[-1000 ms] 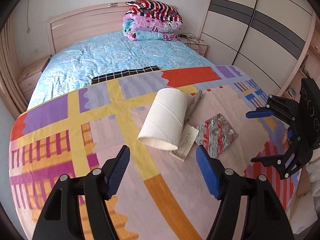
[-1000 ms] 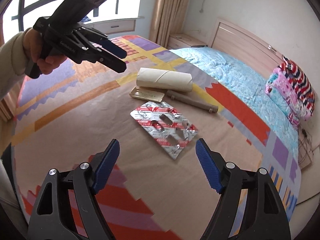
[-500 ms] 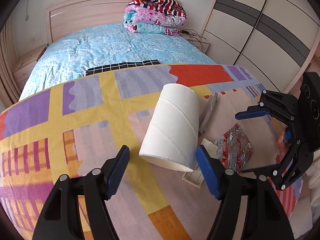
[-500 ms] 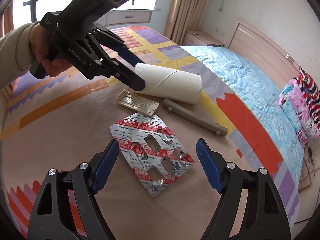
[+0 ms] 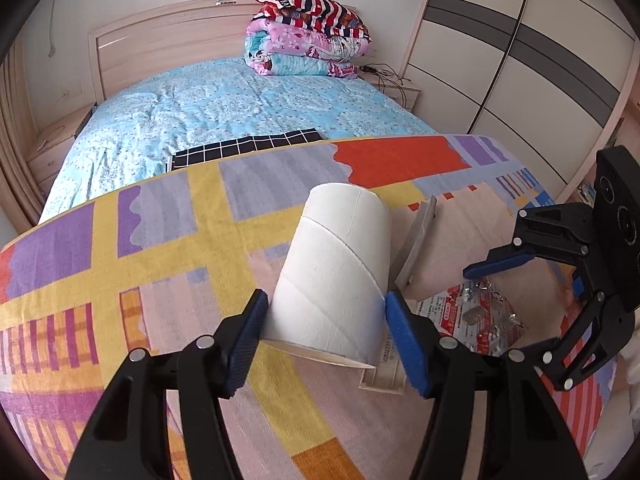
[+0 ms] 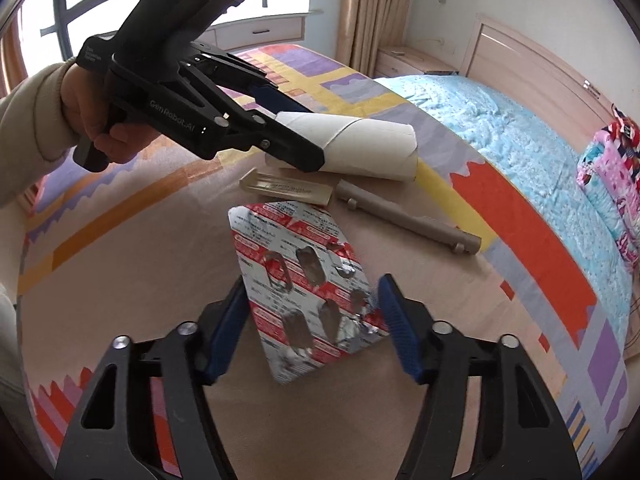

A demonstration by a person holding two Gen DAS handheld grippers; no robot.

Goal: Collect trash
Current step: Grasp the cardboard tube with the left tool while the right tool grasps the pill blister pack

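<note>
Now the 2 grippers are closing: left gripper (image 5: 324, 322) around the cardboard tube (image 5: 334, 280), right gripper (image 6: 312, 312) around the pill pack (image 6: 304, 284); next, squeeze firmly, then lift.

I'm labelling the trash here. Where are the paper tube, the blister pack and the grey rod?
paper tube (image 5: 332, 280), left wrist view, middle of its white side.
blister pack (image 6: 304, 280), right wrist view, centre of the foil face.
grey rod (image 6: 404, 222), right wrist view, middle of its shaft.
</note>
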